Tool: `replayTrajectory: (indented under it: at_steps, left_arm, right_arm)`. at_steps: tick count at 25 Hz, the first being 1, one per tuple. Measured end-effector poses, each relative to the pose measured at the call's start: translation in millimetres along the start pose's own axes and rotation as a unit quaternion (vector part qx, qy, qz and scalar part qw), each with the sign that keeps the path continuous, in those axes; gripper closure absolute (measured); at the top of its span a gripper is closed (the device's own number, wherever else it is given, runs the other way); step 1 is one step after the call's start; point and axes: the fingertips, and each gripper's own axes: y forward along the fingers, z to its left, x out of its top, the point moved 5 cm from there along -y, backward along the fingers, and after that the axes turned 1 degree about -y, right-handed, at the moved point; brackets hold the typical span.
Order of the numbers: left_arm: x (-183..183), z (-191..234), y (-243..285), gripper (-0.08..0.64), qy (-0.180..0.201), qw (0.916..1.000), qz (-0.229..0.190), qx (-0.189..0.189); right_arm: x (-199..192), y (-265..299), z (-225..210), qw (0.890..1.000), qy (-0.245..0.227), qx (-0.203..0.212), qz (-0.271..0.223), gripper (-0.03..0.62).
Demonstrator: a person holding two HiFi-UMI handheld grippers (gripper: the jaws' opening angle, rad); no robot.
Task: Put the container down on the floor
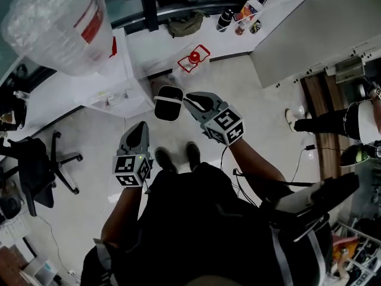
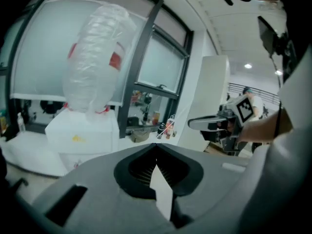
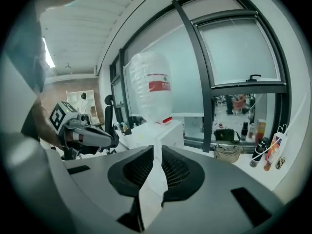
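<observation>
Person (image 1: 196, 219), dark clothing, fills the lower head view; shoes (image 1: 162, 158) visible below on the pale floor (image 1: 101, 159). Left gripper (image 1: 141, 127): jaw tips meet, nothing between. Right gripper (image 1: 189, 100): jaws a narrow slit apart, nothing between. Container (image 1: 168, 103), dark with a white rim, sits on the floor ahead of the shoes. It appears just beside the right gripper's tips; neither gripper holds it. White water dispenser (image 1: 119, 76) with inverted clear bottle (image 1: 56, 22) stands beyond, left.
</observation>
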Motion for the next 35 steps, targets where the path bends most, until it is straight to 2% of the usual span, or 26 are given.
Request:
replayTrajectory:
  at_steps: [3, 6, 8, 12, 21, 25, 29, 35]
  left_arm:
    - [17.6, -13.8, -16.6, 0.552, 0.073, 0.9968, -0.021, -0.023]
    - [39.0, -26.7, -27.2, 0.552, 0.1, 0.9936, -0.042, -0.03]
    - [53.0, -29.8, -31.6, 0.552, 0.091, 0.9936, -0.061, -0.029]
    - [73.1, -29.5, -35.7, 0.552, 0.029, 0.9957, -0.086, -0.022]
    - [95.2, -27.3, -45.7, 0.552, 0.031, 0.9937, -0.107, -0.002]
    - [96.8, -26.9, -49.9, 0.552, 0.032, 0.9936, -0.108, 0.006]
    - [98.8, -25.8, -45.3, 0.552, 0.026, 0.9931, -0.114, 0.006]
    - [108.0, -26.6, -48.8, 0.552, 0.019, 0.9929, -0.117, 0.01]
  right_arm:
    - [15.7, -9.8, 12.3, 1.0, -0.004, 0.013, -0.005, 0.541]
    - [33.2, -27.0, 15.4, 1.0, -0.002, -0.004, -0.026, 0.541]
    - [47.0, -35.4, 17.0, 0.999, -0.002, -0.017, -0.049, 0.543]
    - [71.0, -46.1, 23.0, 0.997, 0.002, -0.022, -0.077, 0.543]
    - [87.2, -54.1, 33.7, 0.995, -0.008, -0.03, -0.091, 0.566]
    - [89.9, -60.7, 32.1, 0.995, -0.002, -0.056, -0.087, 0.581]
    - [99.3, -67.7, 23.3, 0.991, -0.004, -0.084, -0.105, 0.584]
    - [103.6, -64.6, 24.4, 0.991, 0.0, -0.089, -0.095, 0.584]
